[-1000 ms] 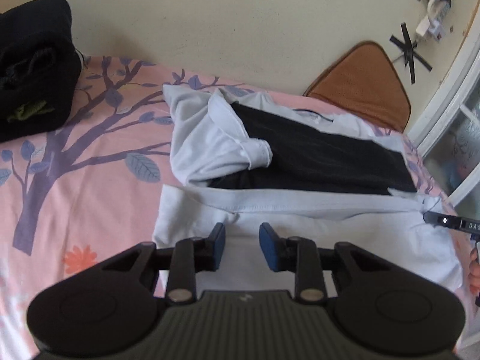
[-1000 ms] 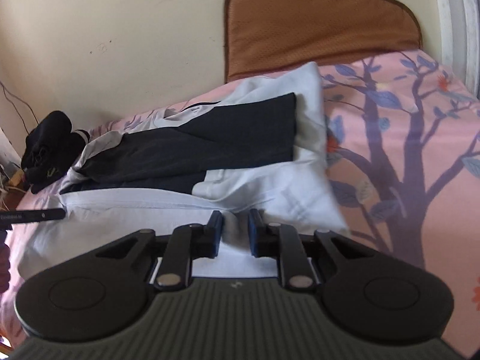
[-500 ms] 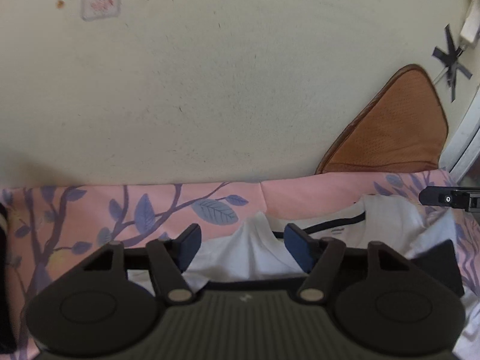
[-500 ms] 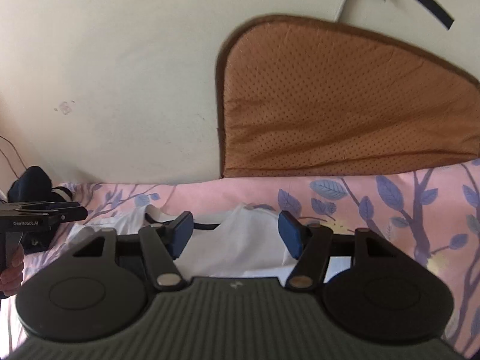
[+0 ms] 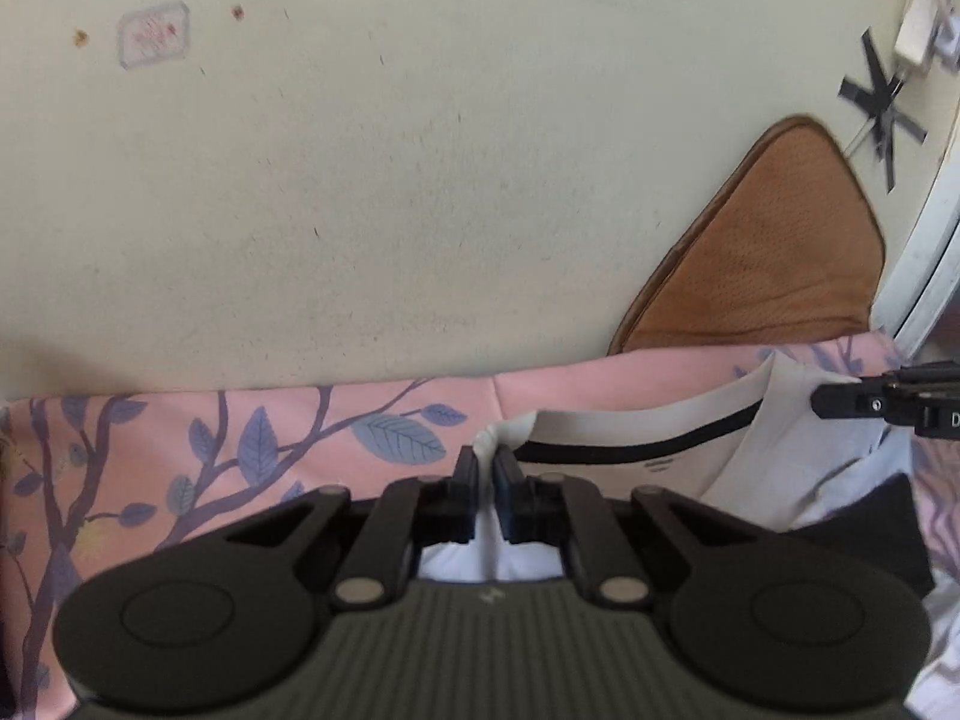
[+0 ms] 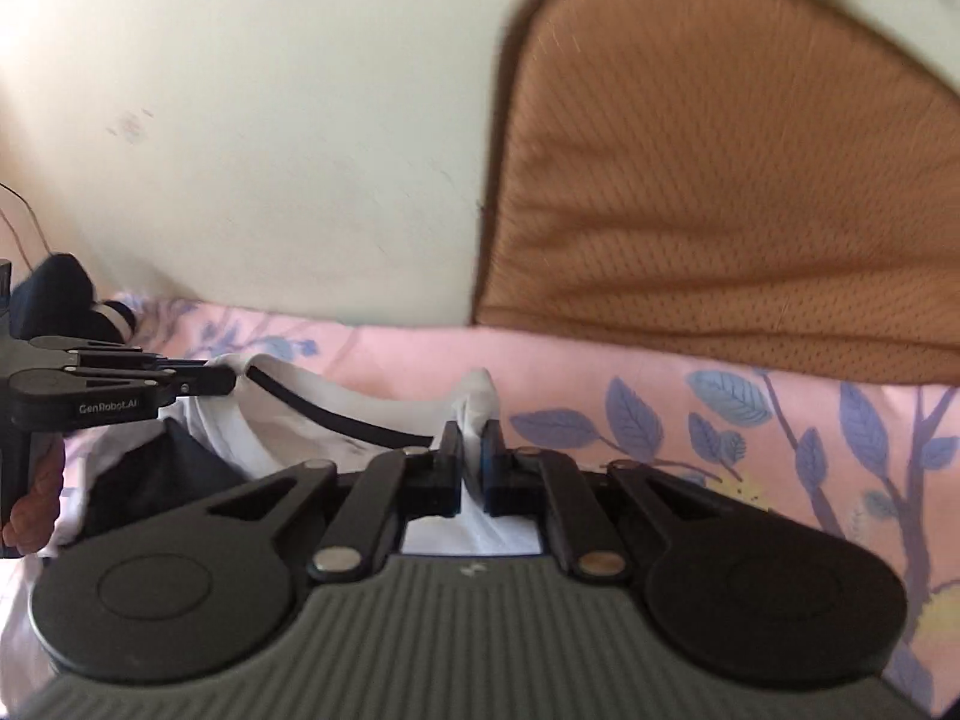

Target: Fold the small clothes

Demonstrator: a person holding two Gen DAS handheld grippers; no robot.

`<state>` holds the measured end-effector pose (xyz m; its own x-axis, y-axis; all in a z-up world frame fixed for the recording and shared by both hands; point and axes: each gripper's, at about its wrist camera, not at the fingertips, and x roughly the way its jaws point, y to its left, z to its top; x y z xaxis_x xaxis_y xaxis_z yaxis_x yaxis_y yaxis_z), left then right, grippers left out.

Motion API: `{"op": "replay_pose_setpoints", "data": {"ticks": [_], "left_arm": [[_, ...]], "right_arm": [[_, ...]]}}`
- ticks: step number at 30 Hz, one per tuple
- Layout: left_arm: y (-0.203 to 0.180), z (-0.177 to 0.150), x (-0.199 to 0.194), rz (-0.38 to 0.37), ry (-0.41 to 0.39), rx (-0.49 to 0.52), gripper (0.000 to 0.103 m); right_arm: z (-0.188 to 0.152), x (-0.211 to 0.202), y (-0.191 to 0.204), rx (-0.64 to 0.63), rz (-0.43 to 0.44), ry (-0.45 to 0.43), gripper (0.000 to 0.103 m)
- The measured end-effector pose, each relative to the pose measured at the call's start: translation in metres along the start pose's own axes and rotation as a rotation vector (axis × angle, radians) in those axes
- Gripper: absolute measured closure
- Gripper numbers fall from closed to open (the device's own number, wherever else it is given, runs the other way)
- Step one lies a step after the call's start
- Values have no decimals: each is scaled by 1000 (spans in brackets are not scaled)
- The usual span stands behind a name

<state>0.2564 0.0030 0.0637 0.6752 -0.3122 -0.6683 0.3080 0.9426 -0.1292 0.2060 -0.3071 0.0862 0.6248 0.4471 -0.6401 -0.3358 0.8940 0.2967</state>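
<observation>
A white and black shirt (image 5: pixel 780 456) lies on the pink bed sheet near the wall. My left gripper (image 5: pixel 486 468) is shut on white fabric at the left shoulder by the black-trimmed collar (image 5: pixel 636 450). My right gripper (image 6: pixel 471 444) is shut on white fabric at the shirt's (image 6: pixel 288 414) other shoulder. Each gripper shows in the other's view, the right one (image 5: pixel 840 402) at that frame's right edge, the left one (image 6: pixel 204 384) at the left. Most of the shirt is hidden under the gripper bodies.
The pink sheet with blue tree print (image 5: pixel 252 450) runs up to a cream wall (image 5: pixel 420 180). A brown mesh cushion (image 6: pixel 720 180) leans on the wall at the right. A dark bundle of clothes (image 6: pixel 60 294) sits at the far left. A window frame (image 5: pixel 930 252) is at the right.
Both grippers moved from the shirt's near hem to the collar end, opened on the way, and have now shut on the shoulder fabric.
</observation>
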Motion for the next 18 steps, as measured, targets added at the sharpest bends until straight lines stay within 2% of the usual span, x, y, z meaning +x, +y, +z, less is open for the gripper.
{"op": "replay_pose_setpoints", "data": {"ticks": [3,5,8,11,14,16,18], "left_arm": [[-10,-15,-60,-52,-86,18,97],[-19,-37,-99,-87,-132,39,97],[-26,-81,-146,-130,-168,44,97],[-29,-139,-182,-170,-183,16,96],[-31,-190,-209,-204,-165,-50,96],[-33,-219,-212,-221,-146,-82,95],[-34,-243,-210,-201,-111,-107,91]], "right_arm": [[-13,-59,27,-52,30,-90,95],[-30,-98,46,-92,42,-139,95],[-74,-155,67,-126,63,-176,95],[-129,-197,74,-106,86,-178,95],[-185,-216,75,-27,82,-147,95],[-219,-215,85,-5,50,-125,95],[-241,-197,96,38,12,-110,94]]}}
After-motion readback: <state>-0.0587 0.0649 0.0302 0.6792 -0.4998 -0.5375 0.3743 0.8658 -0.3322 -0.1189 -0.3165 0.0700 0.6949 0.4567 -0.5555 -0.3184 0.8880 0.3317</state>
